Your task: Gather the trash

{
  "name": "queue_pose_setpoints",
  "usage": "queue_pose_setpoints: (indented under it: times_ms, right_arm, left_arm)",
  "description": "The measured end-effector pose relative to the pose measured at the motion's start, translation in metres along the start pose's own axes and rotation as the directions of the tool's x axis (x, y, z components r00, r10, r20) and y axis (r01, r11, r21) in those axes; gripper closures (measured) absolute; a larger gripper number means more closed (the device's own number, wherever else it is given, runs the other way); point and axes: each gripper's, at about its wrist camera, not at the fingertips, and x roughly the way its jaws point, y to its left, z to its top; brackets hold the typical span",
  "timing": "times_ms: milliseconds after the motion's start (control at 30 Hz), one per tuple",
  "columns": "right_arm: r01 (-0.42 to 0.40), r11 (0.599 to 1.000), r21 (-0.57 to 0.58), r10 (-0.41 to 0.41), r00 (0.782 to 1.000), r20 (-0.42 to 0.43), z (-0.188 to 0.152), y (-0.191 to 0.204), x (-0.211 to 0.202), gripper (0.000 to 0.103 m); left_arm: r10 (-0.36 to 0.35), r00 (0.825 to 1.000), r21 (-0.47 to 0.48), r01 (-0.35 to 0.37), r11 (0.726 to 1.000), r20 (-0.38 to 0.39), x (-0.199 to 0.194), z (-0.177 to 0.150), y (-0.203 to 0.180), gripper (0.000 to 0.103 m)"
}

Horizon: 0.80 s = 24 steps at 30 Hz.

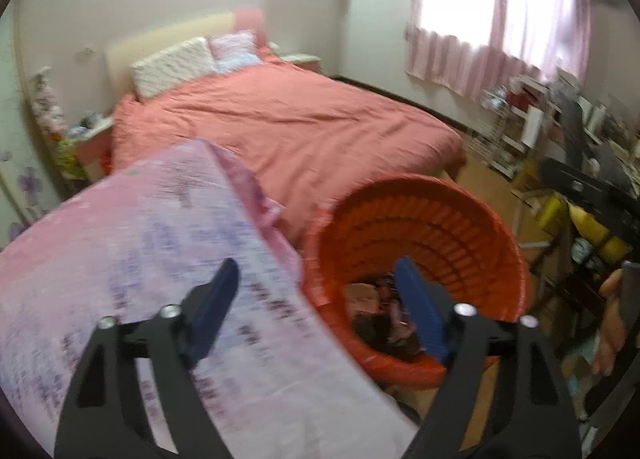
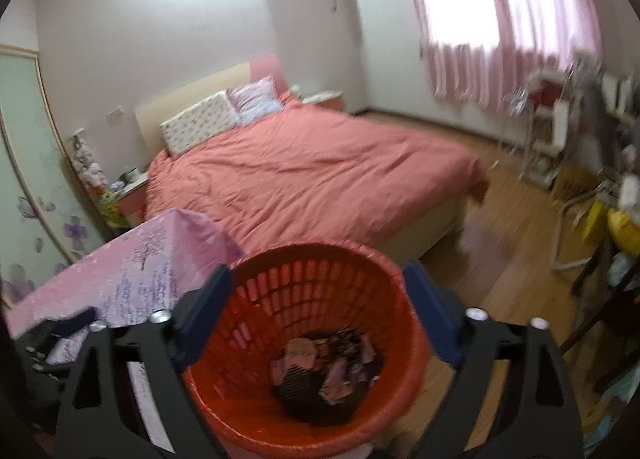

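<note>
An orange slatted basket (image 1: 440, 219) stands on the floor beside a table draped in a pink flowered cloth (image 1: 140, 259). Crumpled trash (image 1: 372, 311), dark and pink wrappers, lies at its bottom. My left gripper (image 1: 316, 265) is open and holds nothing; one finger is over the cloth, the other over the basket's mouth. In the right wrist view my right gripper (image 2: 317, 270) hangs open and holding nothing above the basket (image 2: 280, 299), its fingers wider apart than the rim. The trash (image 2: 320, 363) lies straight below. A hand (image 1: 612, 319) shows at the right edge.
A bed with a salmon cover (image 2: 312, 171) fills the room behind the basket. Cluttered shelves and a desk (image 1: 560, 147) line the right side under pink curtains (image 2: 500, 51). Wooden floor (image 2: 500, 259) runs between bed and desk.
</note>
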Motion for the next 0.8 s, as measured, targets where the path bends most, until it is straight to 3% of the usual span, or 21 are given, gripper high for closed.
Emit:
queue_pose_setpoints:
  times_ms: [100, 300, 500, 700, 800]
  right_arm:
    - [0.068, 0.996, -0.052, -0.064, 0.994, 0.087, -0.006, 0.012, -0.029, 0.002]
    - [0.224, 0.964, -0.143, -0.197, 0.963, 0.186, -0.026, 0.046, -0.080, 0.002]
    - [0.168, 0.969, -0.183, -0.126, 0.967, 0.221, -0.053, 0.071, -0.121, 0.002]
    - [0.168, 0.970, -0.175, -0.117, 0.956, 0.270, -0.079, 0.096, -0.153, 0.002]
    - [0.194, 0.972, -0.131, -0.145, 0.939, 0.312, -0.089, 0.102, -0.166, 0.002]
  left_arm:
    - [0.081, 0.995, -0.041, -0.079, 0.996, 0.059, -0.036, -0.014, 0.024, 0.004]
    - [0.240, 0.968, -0.102, -0.232, 0.967, 0.078, -0.093, -0.048, 0.051, 0.004]
    - [0.302, 0.947, -0.189, -0.278, 0.942, 0.109, -0.150, -0.092, 0.076, 0.004]
    - [0.409, 0.900, -0.278, -0.359, 0.891, 0.148, -0.205, -0.141, 0.086, 0.004]
    - [0.437, 0.886, -0.316, -0.375, 0.872, 0.155, -0.224, -0.161, 0.086, 0.004]
